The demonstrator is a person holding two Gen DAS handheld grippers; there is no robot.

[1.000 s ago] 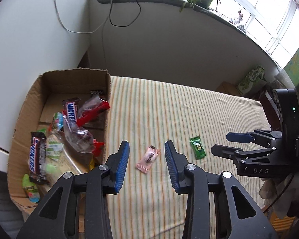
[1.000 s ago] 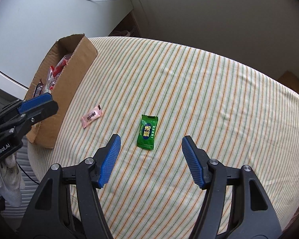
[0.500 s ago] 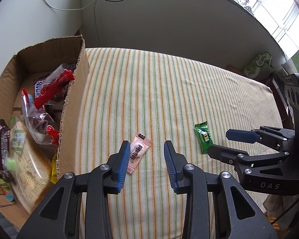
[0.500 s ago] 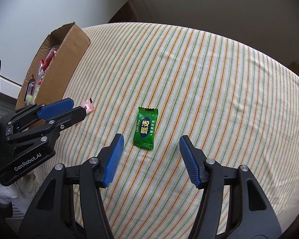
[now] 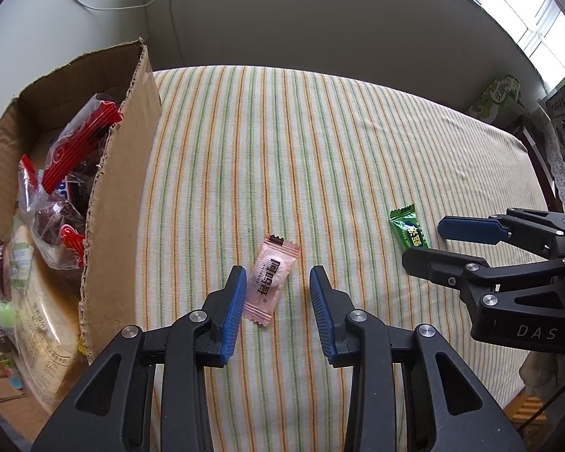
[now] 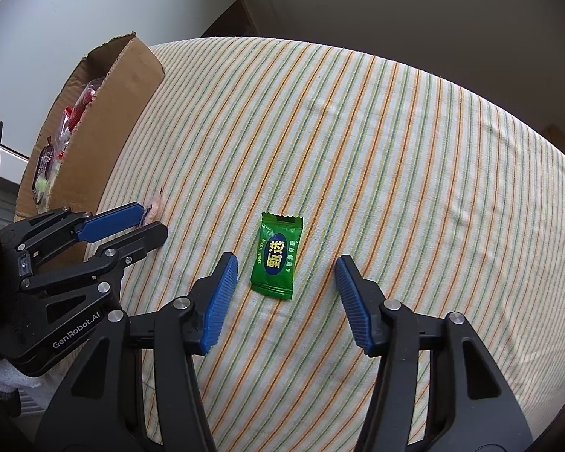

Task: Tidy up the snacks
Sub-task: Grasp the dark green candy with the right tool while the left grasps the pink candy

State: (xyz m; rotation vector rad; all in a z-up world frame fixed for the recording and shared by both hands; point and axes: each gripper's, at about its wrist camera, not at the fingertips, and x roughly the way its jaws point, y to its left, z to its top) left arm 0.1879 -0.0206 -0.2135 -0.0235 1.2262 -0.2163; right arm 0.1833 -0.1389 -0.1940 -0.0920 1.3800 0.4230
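Pink candy (image 5: 270,279): one, pale wrapper with dark print, laid on the striped surface (image 5: 320,143) between the parted left tongs (image 5: 275,278); mostly hidden in the right view.
Green candy (image 6: 277,255): one, blue oval label, framed by the widely spread right tongs (image 6: 286,267).
Box (image 5: 120,203): one, packed with snacks, partly cut off.

A striped tablecloth (image 5: 320,143) is covering the table; cables (image 5: 177,11) are hanging down the far wall (image 5: 320,19).
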